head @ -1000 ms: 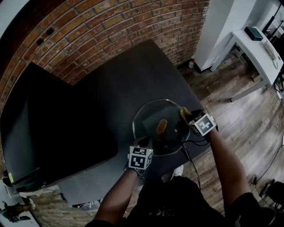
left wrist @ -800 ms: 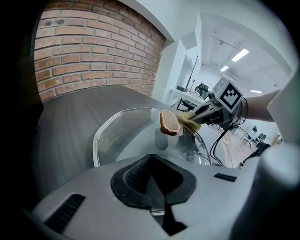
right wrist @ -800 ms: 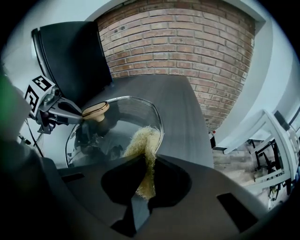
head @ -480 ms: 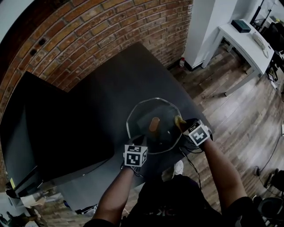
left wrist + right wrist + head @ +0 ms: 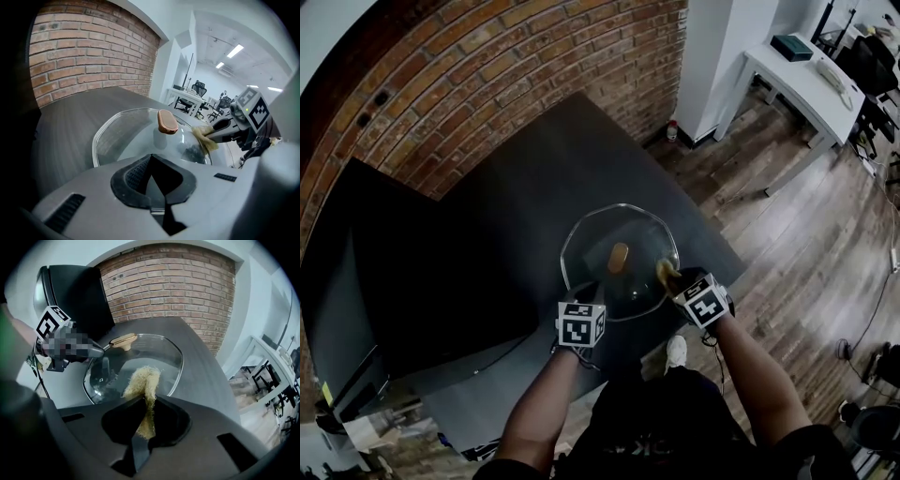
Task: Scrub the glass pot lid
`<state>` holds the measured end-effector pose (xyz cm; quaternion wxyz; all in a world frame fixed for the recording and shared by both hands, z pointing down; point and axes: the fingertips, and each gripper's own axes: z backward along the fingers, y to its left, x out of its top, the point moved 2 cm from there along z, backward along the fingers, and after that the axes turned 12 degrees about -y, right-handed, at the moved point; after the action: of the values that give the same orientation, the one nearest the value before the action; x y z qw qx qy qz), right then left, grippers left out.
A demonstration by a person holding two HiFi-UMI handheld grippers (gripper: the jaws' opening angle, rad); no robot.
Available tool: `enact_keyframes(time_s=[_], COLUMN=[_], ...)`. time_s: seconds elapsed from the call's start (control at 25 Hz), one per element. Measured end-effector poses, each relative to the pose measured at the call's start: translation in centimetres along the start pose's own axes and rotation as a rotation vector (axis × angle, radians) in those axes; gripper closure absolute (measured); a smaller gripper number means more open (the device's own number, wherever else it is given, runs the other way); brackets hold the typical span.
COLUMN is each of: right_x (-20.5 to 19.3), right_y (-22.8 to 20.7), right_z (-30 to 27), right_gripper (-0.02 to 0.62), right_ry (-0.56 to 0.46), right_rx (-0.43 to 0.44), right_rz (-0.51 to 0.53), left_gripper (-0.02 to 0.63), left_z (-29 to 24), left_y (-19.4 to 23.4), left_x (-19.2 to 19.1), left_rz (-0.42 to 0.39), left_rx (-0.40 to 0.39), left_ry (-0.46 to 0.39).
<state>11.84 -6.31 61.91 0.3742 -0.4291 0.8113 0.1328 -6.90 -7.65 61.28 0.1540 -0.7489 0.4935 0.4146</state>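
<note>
A red brick wall [image 5: 487,66] fills the upper part of the head view. Below it a dark table [image 5: 534,178] runs down to the centre, with a black panel [image 5: 403,272] at the left of the frame. Wooden floor [image 5: 806,216] shows on the right, and a white desk [image 5: 802,75] stands in the upper right corner.

The glass pot lid [image 5: 595,239] sits in the middle of the head view, over the near part of the table. Its brown knob [image 5: 619,256] is at its centre.

The left gripper [image 5: 591,300] reaches in from the lower left. In the left gripper view the left gripper [image 5: 151,172] has its jaws pressed together on the near rim of the lid [image 5: 126,133], and a strip of clear glass edge shows between them. The knob [image 5: 167,121] stands just above centre there.

The right gripper [image 5: 672,278] comes in from the lower right, at the lid's right edge. In the right gripper view the right gripper [image 5: 143,406] pinches a tuft of yellowish fibrous scrubber [image 5: 143,385]. The tuft's free end lies against the glass [image 5: 154,350] in the centre of the frame. The same scrubber [image 5: 205,138] shows at the right of the left gripper view, touching the lid's far side. The knob [image 5: 123,340] appears in the upper left part of the right gripper view.
</note>
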Motion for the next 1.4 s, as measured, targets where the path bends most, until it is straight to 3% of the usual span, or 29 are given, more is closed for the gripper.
enact_keyframes(time_s=[0.36,0.92,1.4], right_x=[-0.6,1.3,1.4], right_y=[5.1,12.5,13.1], right_z=[0.3,-2.4,-3.0], right_gripper=[0.548,0.548,0.548], right_ry=[-0.073,-0.060,-0.059], right_rx=[-0.013,0.115,0.127], right_rz=[-0.106,0.047,0.024], left_gripper=[0.573,0.572,0.572], left_z=[0.1,0.1,0.1], left_y=[-0.3,-0.4,-0.1], left_x=[-0.1,-0.1,-0.1], left_rz=[-0.018,-0.012,-0.003], left_rx=[0.011,0.009,0.012], left_ry=[-0.022,-0.036,-0.031])
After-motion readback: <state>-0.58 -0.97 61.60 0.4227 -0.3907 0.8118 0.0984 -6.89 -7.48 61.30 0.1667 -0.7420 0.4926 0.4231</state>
